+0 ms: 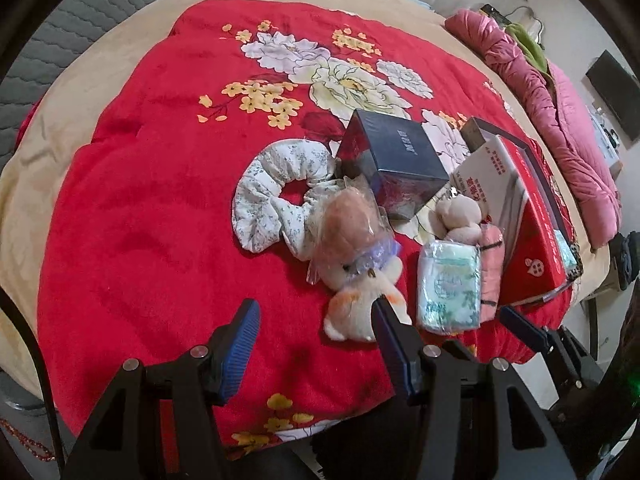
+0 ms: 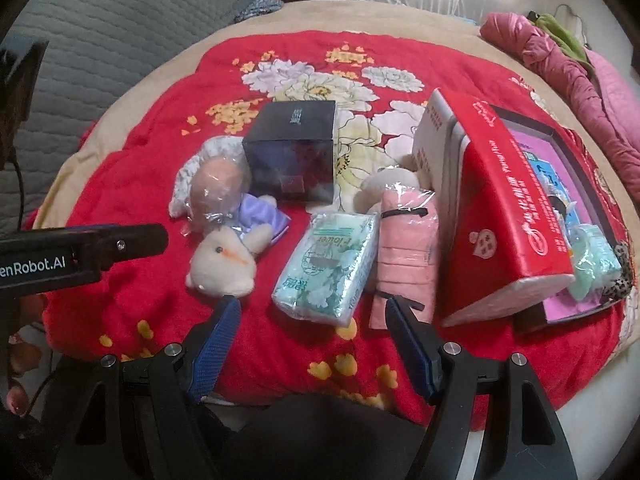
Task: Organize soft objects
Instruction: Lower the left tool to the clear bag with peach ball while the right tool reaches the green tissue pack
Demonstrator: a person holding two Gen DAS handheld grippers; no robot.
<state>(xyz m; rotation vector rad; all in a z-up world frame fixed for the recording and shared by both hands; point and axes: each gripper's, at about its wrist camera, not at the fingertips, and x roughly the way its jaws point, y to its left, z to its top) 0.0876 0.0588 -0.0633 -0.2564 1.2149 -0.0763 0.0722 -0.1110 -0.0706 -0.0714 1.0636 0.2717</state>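
Observation:
On the red floral blanket (image 1: 160,200) lie a white plush bird (image 1: 360,304) (image 2: 224,264), a bagged doll in a purple dress (image 1: 348,228) (image 2: 224,196), a floral fabric ring (image 1: 272,184), a green tissue pack (image 1: 448,284) (image 2: 328,268), a wrapped pink cloth pack (image 1: 492,268) (image 2: 406,248) and a cream plush (image 1: 460,216) (image 2: 388,184). My left gripper (image 1: 316,324) is open and empty, just short of the bird. My right gripper (image 2: 314,320) is open and empty, in front of the tissue pack.
A dark blue box (image 1: 396,164) (image 2: 292,148) stands behind the toys. A red and white box (image 2: 492,208) leans on an open tray (image 2: 576,216) holding more soft packs at the right. A pink quilt (image 1: 560,120) lies along the far right edge.

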